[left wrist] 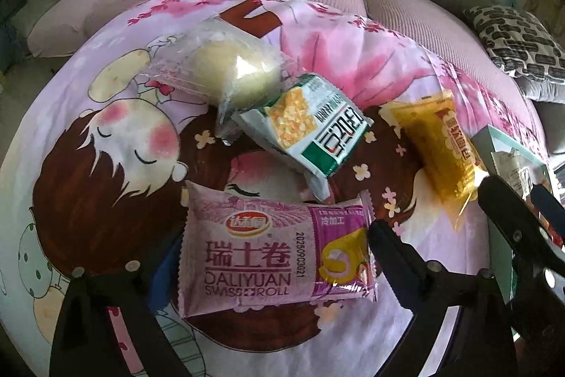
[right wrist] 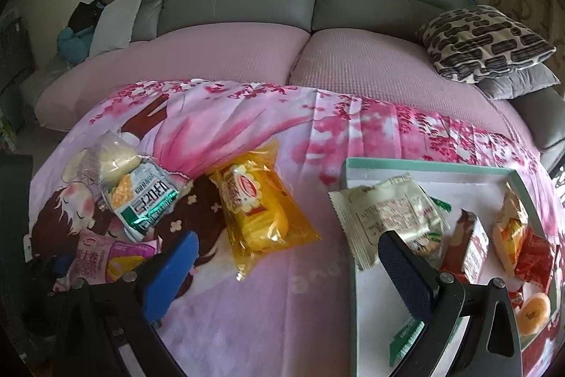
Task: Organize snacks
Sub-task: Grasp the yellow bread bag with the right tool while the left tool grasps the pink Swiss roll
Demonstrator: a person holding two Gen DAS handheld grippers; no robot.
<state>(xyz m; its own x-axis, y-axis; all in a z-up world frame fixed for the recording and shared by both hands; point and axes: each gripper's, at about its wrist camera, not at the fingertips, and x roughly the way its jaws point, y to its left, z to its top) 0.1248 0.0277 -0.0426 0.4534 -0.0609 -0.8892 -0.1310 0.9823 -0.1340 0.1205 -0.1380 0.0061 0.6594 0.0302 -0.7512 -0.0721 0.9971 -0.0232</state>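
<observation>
My left gripper [left wrist: 268, 257] straddles the pink roll pack [left wrist: 279, 253], jaws apart; my right gripper [right wrist: 286, 274] hangs open beside the tray [right wrist: 356, 271].

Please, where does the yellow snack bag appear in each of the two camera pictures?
Left wrist view: the yellow snack bag lies at the right, beyond the green and white packet.
Right wrist view: the bag lies near the centre, left of the box.
Shared landmark: the green and white packet, to the bag's left in both views.
</observation>
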